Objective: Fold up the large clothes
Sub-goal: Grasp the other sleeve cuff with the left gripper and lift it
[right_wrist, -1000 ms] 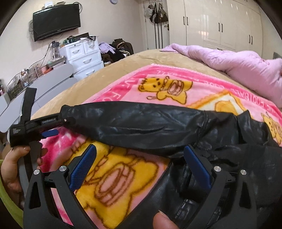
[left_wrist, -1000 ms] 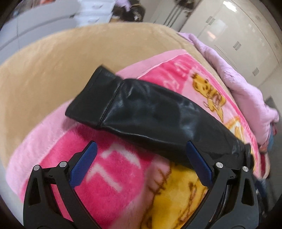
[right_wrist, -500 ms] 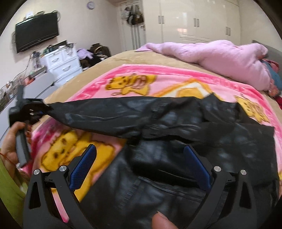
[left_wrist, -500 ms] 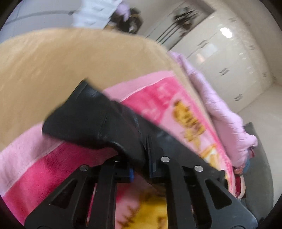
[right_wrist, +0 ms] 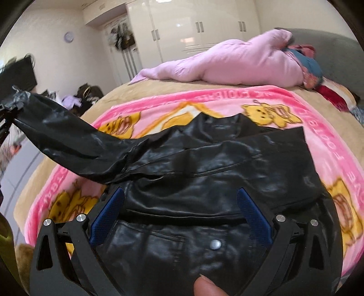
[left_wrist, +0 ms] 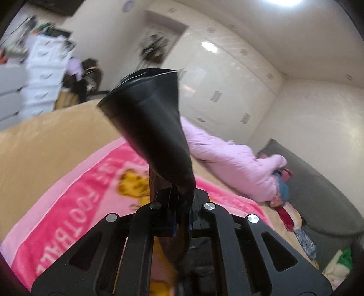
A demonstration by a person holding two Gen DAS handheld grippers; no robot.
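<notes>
Left gripper point(left_wrist: 182, 218) clamped on jacket point(right_wrist: 204, 173) sleeve cuff, lifted; right gripper point(right_wrist: 179, 214) open above body. Probably heavy, slick.

Black claw point(right_wrist: 179, 216), blue pads point(right_wrist: 107, 216)

L wrist cam looks up close along sleeve point(left_wrist: 154, 127); R cam low over jacket point(right_wrist: 216, 182); both see bed point(left_wrist: 45, 141).

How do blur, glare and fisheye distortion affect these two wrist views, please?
Left wrist view: motion-blurred background, ceiling light blown out, glare on the wardrobe doors; the sleeve in the left claw looms large. Right wrist view: sharper centre, sheen on the black jacket, bed edges bowed, left side smeared.
</notes>
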